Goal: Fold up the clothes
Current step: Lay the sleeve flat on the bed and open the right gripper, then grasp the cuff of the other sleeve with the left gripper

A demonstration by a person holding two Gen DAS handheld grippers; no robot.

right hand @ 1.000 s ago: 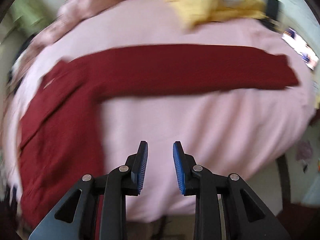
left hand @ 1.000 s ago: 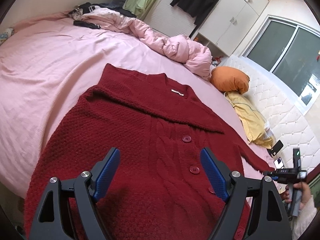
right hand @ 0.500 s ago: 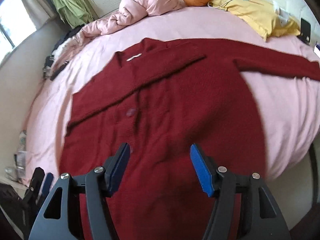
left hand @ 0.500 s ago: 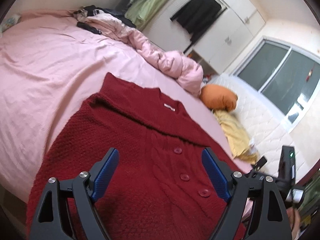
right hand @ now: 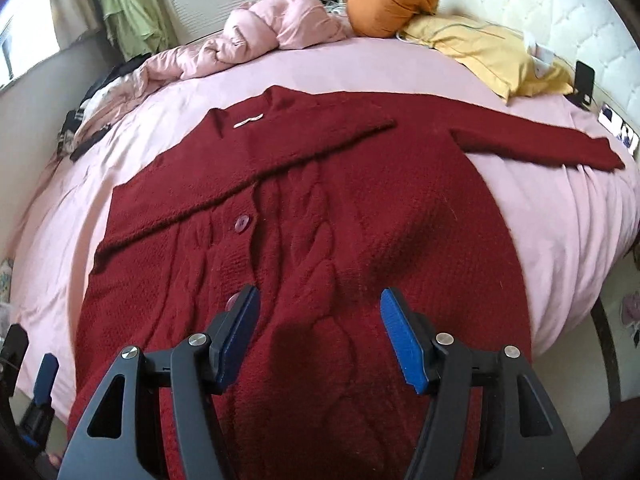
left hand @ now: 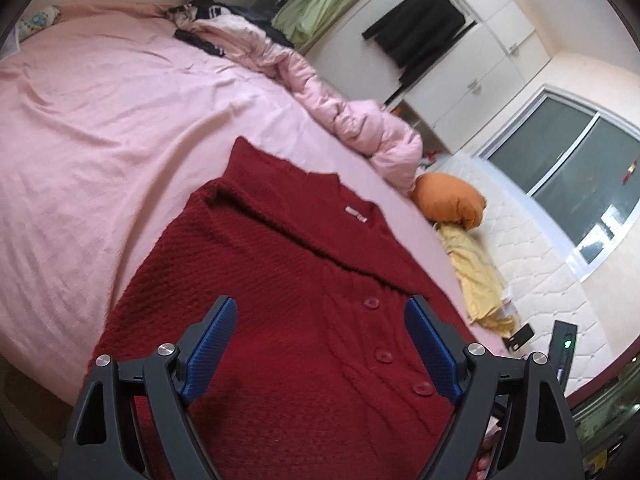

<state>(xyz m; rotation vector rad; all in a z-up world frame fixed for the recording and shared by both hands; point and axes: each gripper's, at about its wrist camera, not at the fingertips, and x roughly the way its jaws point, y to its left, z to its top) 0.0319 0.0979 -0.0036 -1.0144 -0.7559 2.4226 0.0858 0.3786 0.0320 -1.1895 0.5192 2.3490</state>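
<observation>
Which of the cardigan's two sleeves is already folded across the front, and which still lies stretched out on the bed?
The sleeve folded diagonally across the chest is the one on the left of the right wrist view. The other sleeve lies stretched out on the pink sheet toward the yellow pillow.

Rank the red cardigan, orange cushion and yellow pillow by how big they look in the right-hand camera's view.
1. Red cardigan, largest by far.
2. Yellow pillow.
3. Orange cushion, only slightly smaller; both lie far off, so this order is unsure.

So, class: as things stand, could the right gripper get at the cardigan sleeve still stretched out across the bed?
Probably yes. The right gripper is open and empty above the cardigan, and the outstretched sleeve lies flat on the pink sheet with nothing on it.
</observation>
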